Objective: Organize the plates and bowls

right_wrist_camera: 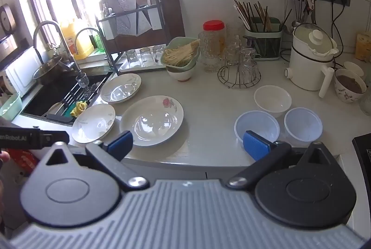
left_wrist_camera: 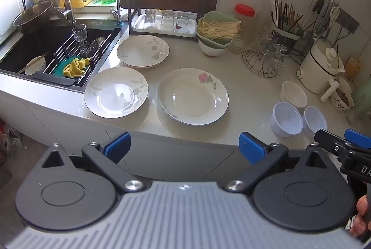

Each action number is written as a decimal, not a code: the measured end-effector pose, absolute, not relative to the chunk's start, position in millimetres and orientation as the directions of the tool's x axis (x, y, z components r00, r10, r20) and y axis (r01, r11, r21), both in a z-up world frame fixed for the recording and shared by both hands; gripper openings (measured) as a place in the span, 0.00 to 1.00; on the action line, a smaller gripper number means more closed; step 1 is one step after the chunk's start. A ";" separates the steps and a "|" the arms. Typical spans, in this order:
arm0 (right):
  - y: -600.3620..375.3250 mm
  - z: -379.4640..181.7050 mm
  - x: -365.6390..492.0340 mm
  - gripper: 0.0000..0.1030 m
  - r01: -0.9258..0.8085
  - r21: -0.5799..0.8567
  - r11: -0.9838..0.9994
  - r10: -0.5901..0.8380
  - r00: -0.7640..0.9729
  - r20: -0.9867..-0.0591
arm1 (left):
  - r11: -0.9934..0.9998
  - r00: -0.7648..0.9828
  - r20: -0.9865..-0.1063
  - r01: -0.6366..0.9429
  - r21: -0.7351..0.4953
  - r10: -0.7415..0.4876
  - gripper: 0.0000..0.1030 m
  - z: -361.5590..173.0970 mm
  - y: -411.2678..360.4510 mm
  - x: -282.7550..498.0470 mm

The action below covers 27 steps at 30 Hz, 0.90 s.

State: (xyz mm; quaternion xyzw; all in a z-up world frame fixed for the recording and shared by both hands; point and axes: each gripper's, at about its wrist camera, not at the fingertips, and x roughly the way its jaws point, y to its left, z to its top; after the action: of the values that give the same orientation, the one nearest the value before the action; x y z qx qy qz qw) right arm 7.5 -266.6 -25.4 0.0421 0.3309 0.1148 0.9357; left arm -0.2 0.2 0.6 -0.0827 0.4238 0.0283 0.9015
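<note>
Fingers [left_wrist_camera: 117, 144] wide on your left gripper [left_wrist_camera: 184, 147] and right gripper [right_wrist_camera: 189, 144], holding nothing. Three plates [left_wrist_camera: 192, 96] and three bowls [right_wrist_camera: 272, 100] sit unstacked, everything's left

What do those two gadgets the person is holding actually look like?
Each is a hand-held clamp. The left gripper and right gripper both have a ribbed grey body, two round black discs, black link arms with silver bolts, and blue fingertip pads. White lettering marks their sides.
</note>
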 end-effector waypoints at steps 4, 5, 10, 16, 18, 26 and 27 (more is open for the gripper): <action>-271.8 -23.9 8.8 1.00 -0.183 0.143 0.973 0.232 0.763 -0.603 | 0.985 0.641 -0.768 -0.123 -0.123 -0.016 0.98 -2.8 1.8 -1.4; -272.8 -23.3 8.1 1.00 -0.182 0.142 0.973 0.231 0.766 -0.600 | 0.985 0.643 -0.766 -0.126 -0.120 -0.011 0.98 -3.6 -1.3 -3.0; -262.7 -26.3 4.8 1.00 -0.186 0.138 0.973 0.232 0.771 -0.594 | 0.987 0.632 -0.775 -0.116 -0.113 -0.014 0.98 3.1 -0.3 0.7; -268.6 -21.7 10.8 1.00 -0.175 0.153 0.973 0.233 0.759 -0.609 | 0.988 0.623 -0.782 -0.110 -0.105 -0.014 0.98 2.8 0.9 2.7; -266.9 -20.1 10.0 1.00 -0.179 0.151 0.972 0.234 0.760 -0.607 | 0.990 0.620 -0.785 -0.114 -0.087 0.003 0.98 3.1 1.8 1.8; -267.0 -19.1 5.1 1.00 -0.180 0.152 0.972 0.235 0.751 -0.617 | 0.987 0.617 -0.787 -0.119 -0.104 -0.008 0.98 5.8 6.3 6.1; -267.9 -18.7 5.0 1.00 -0.176 0.154 0.972 0.234 0.753 -0.615 | 0.988 0.619 -0.785 -0.113 -0.104 -0.012 0.98 6.3 5.4 6.3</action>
State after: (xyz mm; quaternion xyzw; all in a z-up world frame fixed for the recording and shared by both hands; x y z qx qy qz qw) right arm 5.0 -267.9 -18.7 0.0434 0.3339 0.1095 0.9352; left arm 6.3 5.4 6.3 -0.0720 0.4356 0.0283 0.8968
